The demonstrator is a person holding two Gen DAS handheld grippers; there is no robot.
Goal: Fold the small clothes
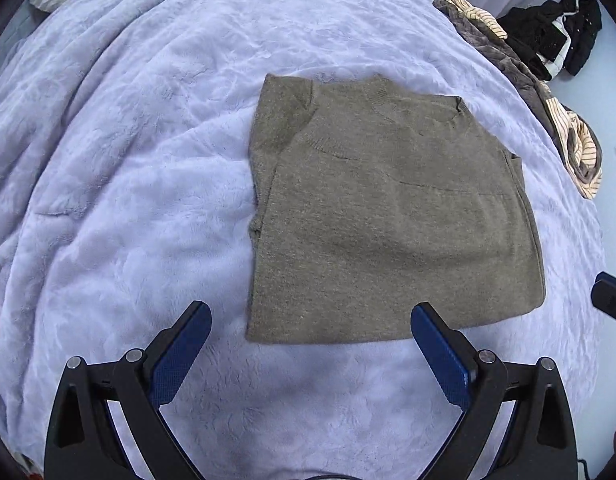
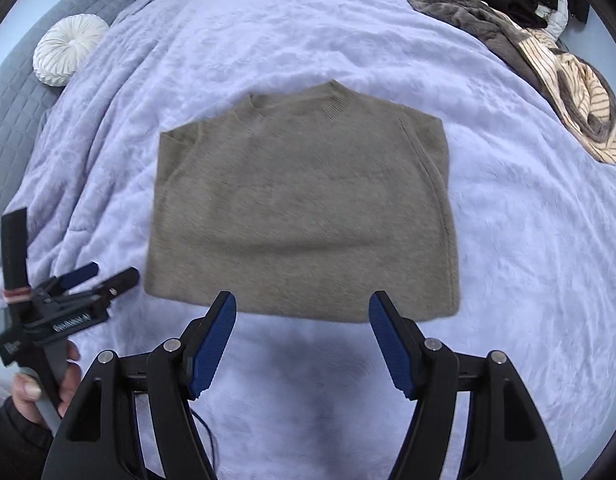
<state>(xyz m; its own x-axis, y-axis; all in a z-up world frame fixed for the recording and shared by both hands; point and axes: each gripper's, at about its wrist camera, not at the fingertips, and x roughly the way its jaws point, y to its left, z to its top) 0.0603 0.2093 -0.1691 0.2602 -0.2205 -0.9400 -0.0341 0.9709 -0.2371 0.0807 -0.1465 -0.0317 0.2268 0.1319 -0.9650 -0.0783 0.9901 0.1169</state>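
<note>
- Looking through the left wrist camera, I have the left gripper (image 1: 309, 320) pointing steeply down with its blue-padded jaws spread wide apart and nothing between them.
- Just past those fingertips lies the folded grey-brown knitted sweater (image 1: 391, 220), a neat rectangle lying flat on the bed, ribbed collar at the far edge and hem nearest me; the right-hand fingertip sits over the hem edge in this view, though I cannot tell whether it touches.
- The sweater rests on the pale lavender plush blanket (image 1: 128, 160) that covers the bed.
- At the far right edge of the bed I see a heap of brown fleece and cream striped fabric (image 1: 563, 136), with black clothes (image 1: 555, 36) beyond it.
- A dark tip of the right gripper (image 1: 611, 300) pokes in at the right border.
- Switching to the right wrist camera, my right gripper (image 2: 302, 308) also aims down, jaws parted and empty, tips over the sweater's (image 2: 304, 204) near hem.
- At lower left a hand (image 2: 44, 388) holds the left gripper (image 2: 108, 274), its fingers apart, just beside the sweater's left corner.
- Far left, a round white pleated cushion (image 2: 70, 50) sits against a grey quilted surface (image 2: 16, 104).
- The brown and striped heap (image 2: 547, 60) lies well apart from the sweater at upper right.
</note>
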